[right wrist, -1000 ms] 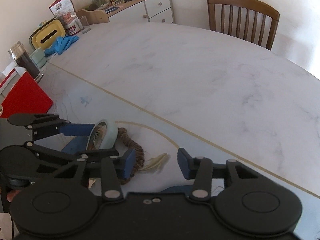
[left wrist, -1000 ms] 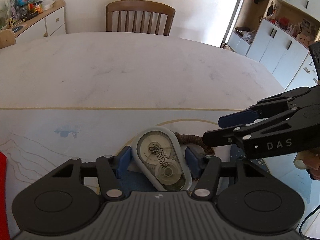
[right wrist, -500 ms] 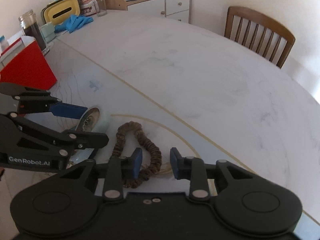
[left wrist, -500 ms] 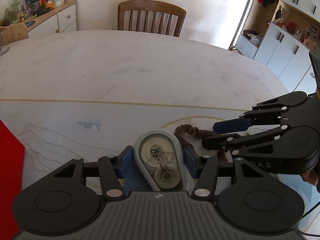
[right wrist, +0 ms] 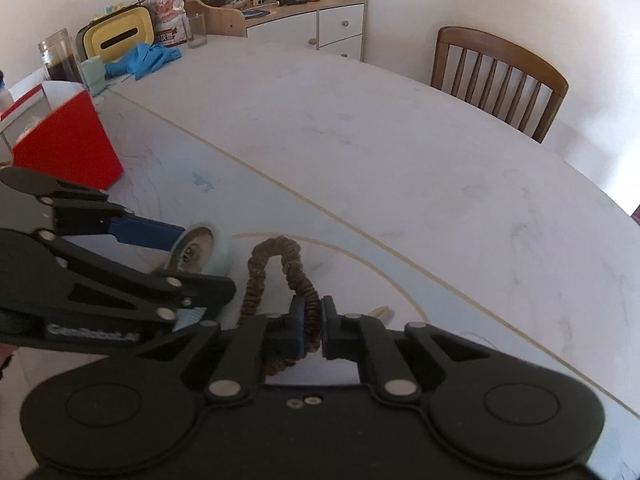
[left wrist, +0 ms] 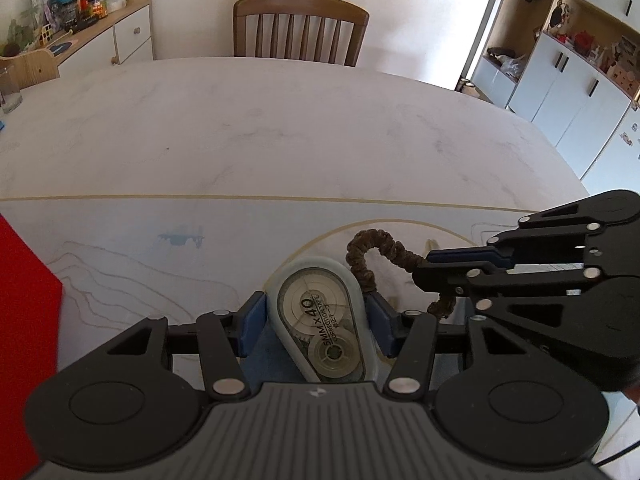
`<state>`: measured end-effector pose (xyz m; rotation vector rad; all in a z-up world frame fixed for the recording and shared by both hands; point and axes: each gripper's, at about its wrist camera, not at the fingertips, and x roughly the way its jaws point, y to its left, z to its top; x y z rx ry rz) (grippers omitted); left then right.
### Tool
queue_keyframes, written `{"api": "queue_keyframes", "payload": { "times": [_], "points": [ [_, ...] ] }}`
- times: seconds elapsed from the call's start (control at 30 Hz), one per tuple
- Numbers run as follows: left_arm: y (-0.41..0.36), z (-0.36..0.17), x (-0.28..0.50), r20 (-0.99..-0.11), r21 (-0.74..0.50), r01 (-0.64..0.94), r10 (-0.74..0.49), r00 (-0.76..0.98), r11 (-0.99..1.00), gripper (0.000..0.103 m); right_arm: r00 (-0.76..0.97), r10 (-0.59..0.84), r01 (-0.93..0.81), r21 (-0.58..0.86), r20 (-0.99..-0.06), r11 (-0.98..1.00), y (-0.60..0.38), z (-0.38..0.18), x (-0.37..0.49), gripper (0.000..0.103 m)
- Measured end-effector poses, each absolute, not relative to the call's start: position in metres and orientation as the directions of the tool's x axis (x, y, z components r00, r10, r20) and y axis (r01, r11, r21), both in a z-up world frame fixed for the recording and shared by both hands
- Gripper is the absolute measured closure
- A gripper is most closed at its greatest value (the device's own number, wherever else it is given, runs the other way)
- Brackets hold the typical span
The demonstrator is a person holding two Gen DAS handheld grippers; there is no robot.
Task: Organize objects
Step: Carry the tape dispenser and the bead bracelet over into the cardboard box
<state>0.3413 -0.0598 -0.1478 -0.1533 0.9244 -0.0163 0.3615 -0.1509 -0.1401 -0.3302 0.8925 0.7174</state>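
A red box [right wrist: 64, 140] stands near the surface's [right wrist: 400, 160] left edge, its inside hidden; the tape [left wrist: 322, 326] reads "5MM x 40 CORRECTION TAPE", clamped in the left tool [left wrist: 316, 322]; the right tool [right wrist: 311, 330] pinches the brown scrunchie [right wrist: 280, 276] near the front edge, jaws narrow; a pale object beside it is unclear.
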Motion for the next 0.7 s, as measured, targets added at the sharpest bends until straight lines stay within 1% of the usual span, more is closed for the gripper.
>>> {"api": "queue_keyframes", "payload": {
  "times": [0.27, 0.7],
  "points": [
    [-0.056, -0.127, 0.316, -0.795, -0.156, -0.051, -0.095, 0.599, 0.986, 0.048, 0.435, 0.436, -0.688, 0.021, -0.788, 0.725, -0.153, -0.106, 0.330, 0.097],
    [-0.032, -0.072, 0.260, -0.789, -0.172, -0.086, -0.085, 0.608, 0.981, 0.048, 0.475, 0.470, -0.712, -0.011, -0.743, 0.702, -0.142, -0.050, 0.272, 0.097]
  ]
}}
